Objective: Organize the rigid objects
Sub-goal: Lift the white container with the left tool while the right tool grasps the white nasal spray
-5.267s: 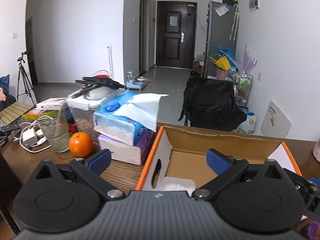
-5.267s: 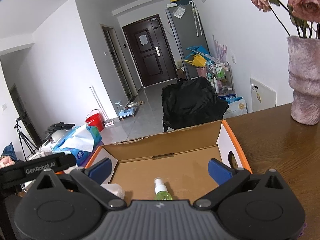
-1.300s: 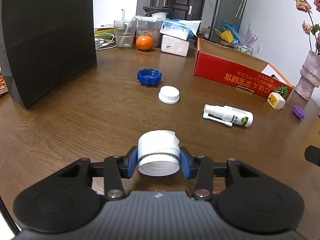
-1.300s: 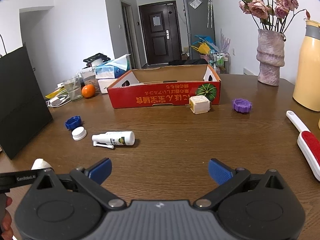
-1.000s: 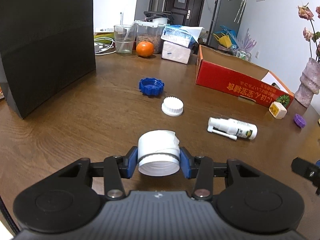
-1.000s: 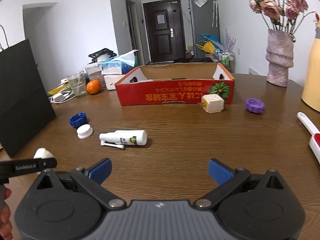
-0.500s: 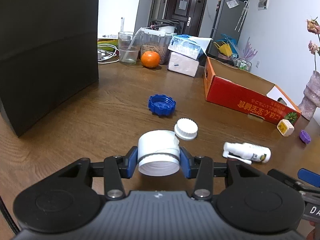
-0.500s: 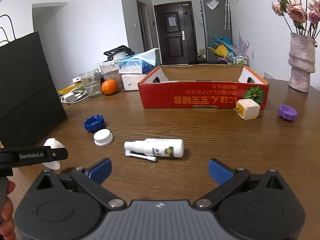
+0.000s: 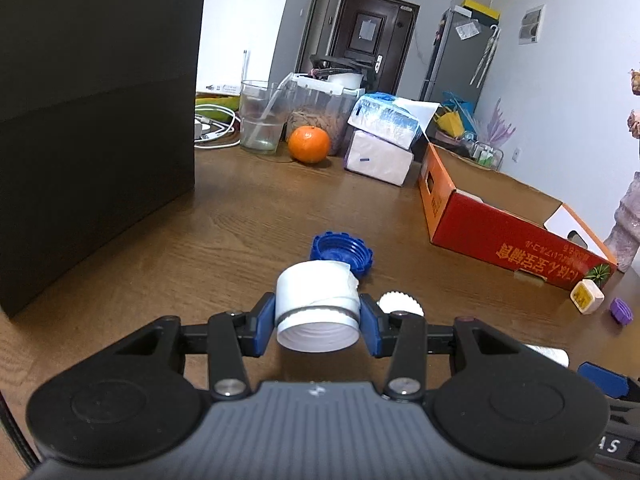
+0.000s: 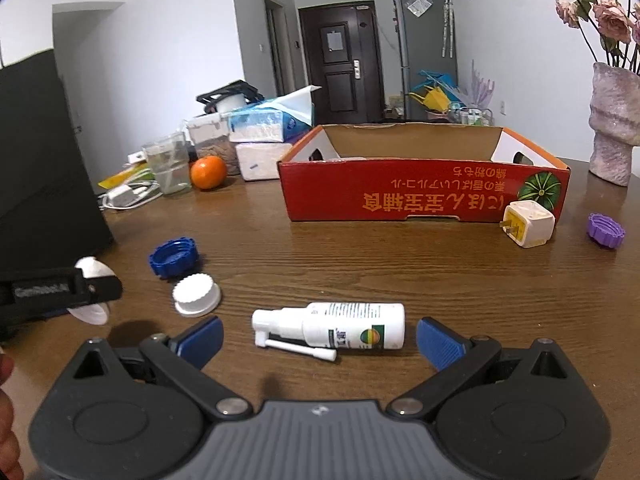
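Left wrist view: my left tongs (image 9: 318, 316) are pinching a white cap (image 9: 316, 306) by its round sides, mouth facing me, above the worktop (image 9: 240, 216) on the near side of the red box (image 9: 516, 240). It looks light, hard and slick to me, so I'm judging a squeeze across the widest part of the wall is the safest hold; any nearer the rim and it could pop out.

My right tongs (image 10: 318, 338) are standing wide with nothing in them, and I'm lining them up on the spray bottle (image 10: 340, 330) lying on its side, nearer me than the red box (image 10: 424, 188). It seems a stiff, light plastic that may roll; I'd take it across the fat labelled body, never the thin nozzle tube, which looks fragile.
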